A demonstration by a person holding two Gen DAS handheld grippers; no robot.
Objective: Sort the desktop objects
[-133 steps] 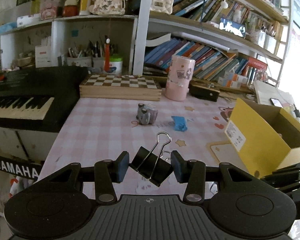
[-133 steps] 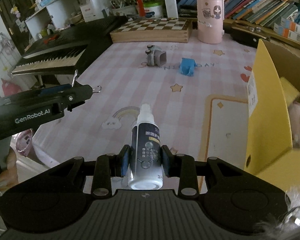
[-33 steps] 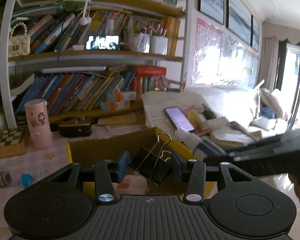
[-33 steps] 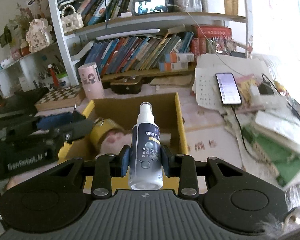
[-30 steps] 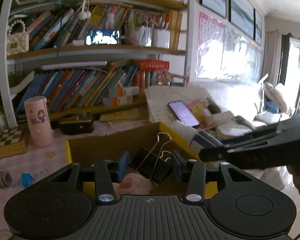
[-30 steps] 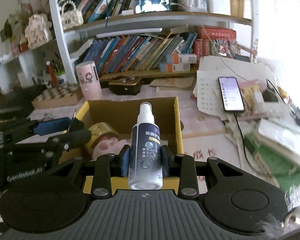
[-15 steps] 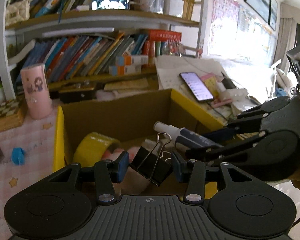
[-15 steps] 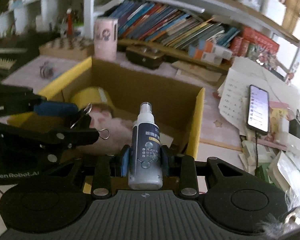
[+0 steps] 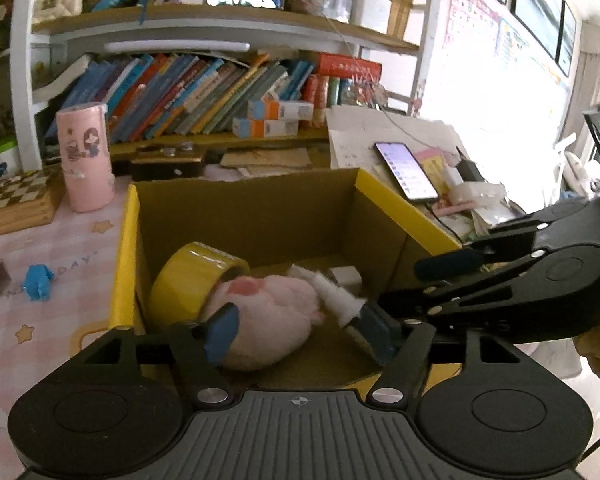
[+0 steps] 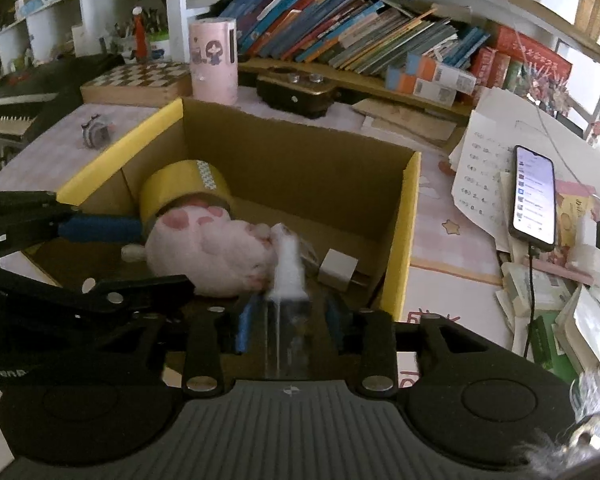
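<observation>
Both tongs hung over the open cardboard box w/ yellow-edged flaps, which sat on the pink-checked desk.

Left tongs: jaws opening, already wide apart, nothing between the blue pads. The binder clip wasn't in either view, so can't tell where it lay.

Right tongs: jaws opening too. The spray bottle was between the pads but blurred, w/ a gap showing on each side, so no grip on it. Its white nozzle pointed toward the pink plush toy. In the left wrist view the right tongs reached in from the right, the bottle smeared at their tip, just beside the plush.

Inside the box: yellow tape roll at the left wall, plush leaning against it, small white block near the right wall.

Outside the box, on the desk: pink cylinder, small blue toy, chessboard, phone lying on papers.
</observation>
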